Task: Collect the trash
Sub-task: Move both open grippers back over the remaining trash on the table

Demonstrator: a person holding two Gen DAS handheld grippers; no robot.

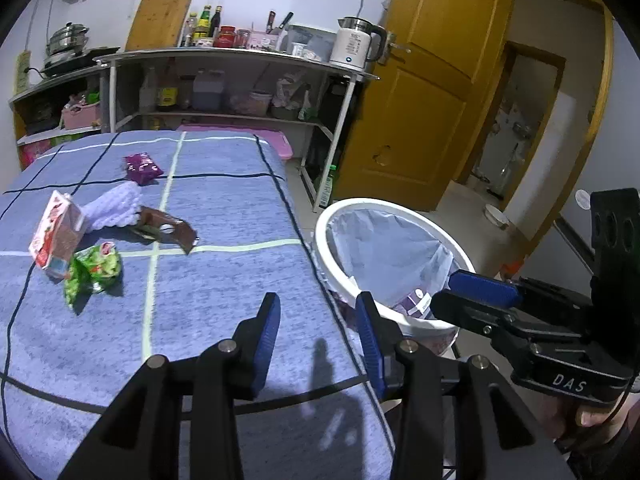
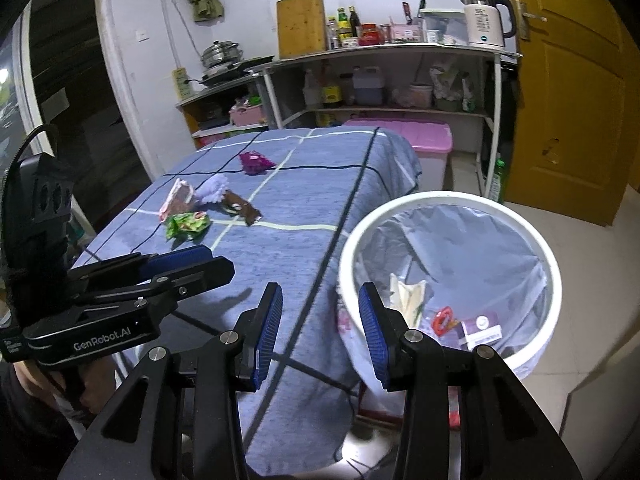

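**Both grippers empty, trash waiting on the table**

The left gripper (image 1: 318, 316) hangs over the near right part of the blue checked tablecloth (image 1: 224, 208), jaws spread wide, nothing between them. Just to its right sits the white bin (image 1: 332, 248), lined with a pale bag, and the right gripper (image 2: 320, 316) hovers at that bin's (image 2: 554, 276) near-left rim, jaws likewise apart and empty.

Inside the bin, ahead and right of the right gripper: a purple-and-white packet (image 2: 482, 326), a red scrap (image 2: 443, 319) and a pale crumpled paper (image 2: 408, 292).

Out ahead and left of the left gripper lies the remaining litter. Nearest, a green wrapper (image 1: 94, 270), touching a red-and-white carton (image 1: 56, 234). Just beyond, a brown wrapper (image 1: 168, 230) beside a lilac knitted cloth (image 1: 116, 208). Farthest off, a purple packet (image 1: 142, 167) on its own.
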